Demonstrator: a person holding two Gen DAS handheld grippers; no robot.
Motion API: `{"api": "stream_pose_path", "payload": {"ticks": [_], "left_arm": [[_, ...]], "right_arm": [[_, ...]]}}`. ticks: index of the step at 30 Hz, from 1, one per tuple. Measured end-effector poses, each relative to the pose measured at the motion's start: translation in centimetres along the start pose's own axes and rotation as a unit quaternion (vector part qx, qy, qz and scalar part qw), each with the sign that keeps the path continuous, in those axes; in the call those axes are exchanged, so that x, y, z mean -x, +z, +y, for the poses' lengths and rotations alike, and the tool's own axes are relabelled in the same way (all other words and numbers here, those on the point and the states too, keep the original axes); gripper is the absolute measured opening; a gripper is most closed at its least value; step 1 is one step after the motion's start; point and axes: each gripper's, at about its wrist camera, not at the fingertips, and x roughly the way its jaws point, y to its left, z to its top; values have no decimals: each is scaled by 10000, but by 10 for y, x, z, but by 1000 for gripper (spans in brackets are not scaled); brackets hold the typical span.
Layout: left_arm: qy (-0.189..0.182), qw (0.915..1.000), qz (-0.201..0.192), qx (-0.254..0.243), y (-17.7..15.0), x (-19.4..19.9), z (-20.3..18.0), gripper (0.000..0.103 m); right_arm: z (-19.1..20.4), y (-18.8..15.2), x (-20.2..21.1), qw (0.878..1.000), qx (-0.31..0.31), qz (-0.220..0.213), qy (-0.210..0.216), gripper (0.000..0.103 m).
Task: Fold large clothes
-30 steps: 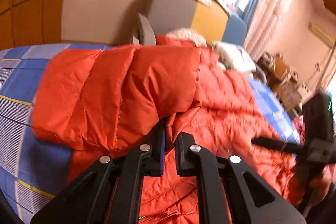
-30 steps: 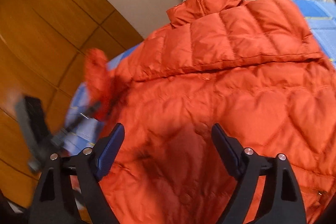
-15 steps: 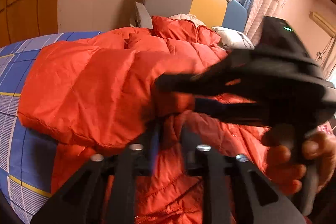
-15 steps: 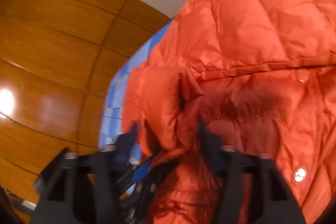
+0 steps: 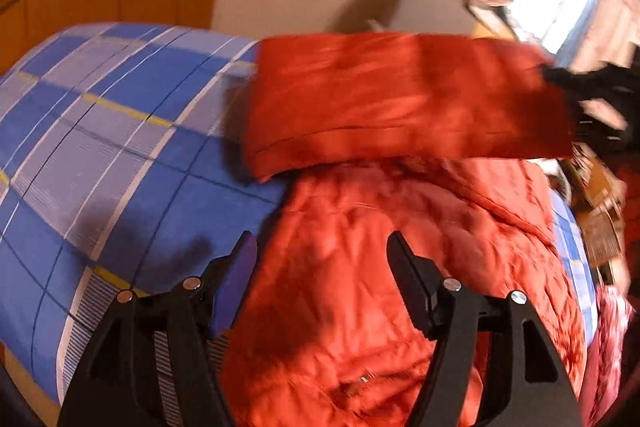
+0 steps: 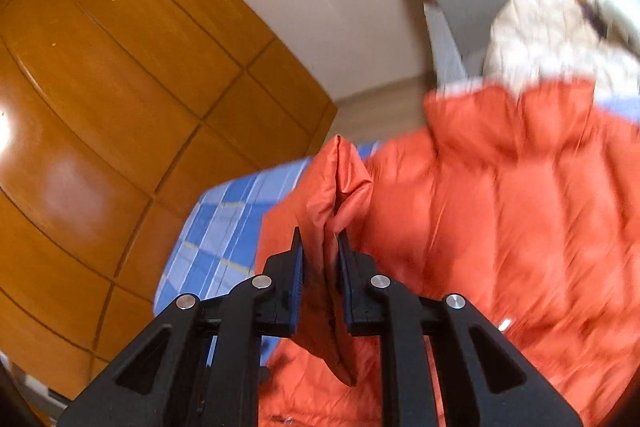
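Orange padded jacket [image 5: 400, 267] lies across the blue checked bed [image 5: 120, 131]; right gripper [image 6: 320, 247] jaws closing, pinching its sleeve cuff [image 6: 336, 187]; left gripper [image 5: 320, 251] jaws opening, empty, above the jacket's edge.

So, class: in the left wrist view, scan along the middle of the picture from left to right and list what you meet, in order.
Blue plaid bedsheet → lifted orange jacket sleeve → right gripper, its jaws closing on the sleeve end.
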Motion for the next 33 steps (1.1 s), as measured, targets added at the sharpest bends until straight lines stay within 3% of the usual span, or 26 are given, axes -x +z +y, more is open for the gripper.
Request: {"api": "stream_pose_path", "payload": {"ticks": [7, 20, 22, 27, 33], "left_arm": [[205, 9998, 42, -34, 25, -36, -16, 72], [620, 9977, 225, -173, 59, -96, -42, 70], [588, 9976, 272, -236, 61, -101, -44, 63], [562, 9950, 465, -678, 51, -109, -54, 26], [447, 9941, 432, -884, 45, -88, -55, 25]], "right_arm": [[-43, 33, 53, 9984, -73, -540, -129, 15], [-155, 20, 94, 9917, -745, -791, -687, 15], [-173, 13, 93, 9899, -911, -733, -804, 15], [-219, -3, 79, 9839, -1239, -535, -1174, 15], [-249, -19, 64, 9778, -1439, -316, -1490, 15]]}}
